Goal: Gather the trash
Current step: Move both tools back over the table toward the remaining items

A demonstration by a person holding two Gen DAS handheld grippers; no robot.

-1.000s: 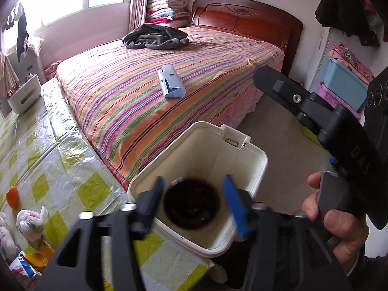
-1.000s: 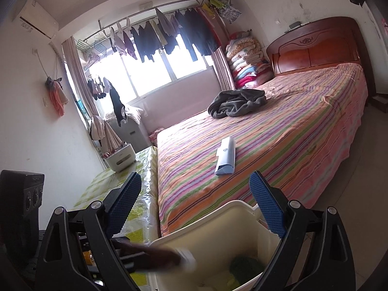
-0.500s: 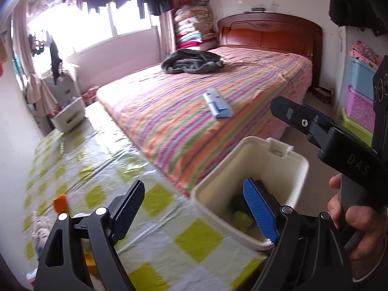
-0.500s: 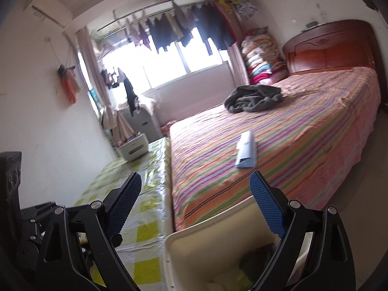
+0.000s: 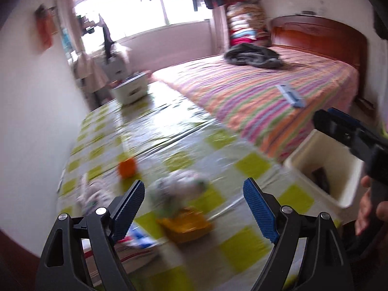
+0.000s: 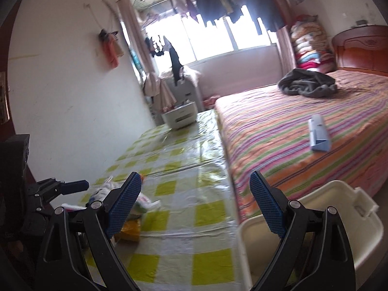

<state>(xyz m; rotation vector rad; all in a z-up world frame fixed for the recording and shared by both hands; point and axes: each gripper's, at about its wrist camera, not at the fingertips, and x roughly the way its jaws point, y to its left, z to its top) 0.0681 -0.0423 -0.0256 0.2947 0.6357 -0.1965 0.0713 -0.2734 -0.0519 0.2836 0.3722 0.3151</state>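
The left tool [image 5: 192,202] hangs over the checked table [image 5: 179,131] with its jaws spread wide, having just been opening, nothing between them. Below it lies blurred trash: what looks like a crumpled white wrapper [image 5: 179,185], a yellow packet [image 5: 186,224] and an orange piece [image 5: 127,167]. The right tool [image 6: 196,205] is released too, empty, beside the cream bin [image 6: 339,208] at the table's edge.
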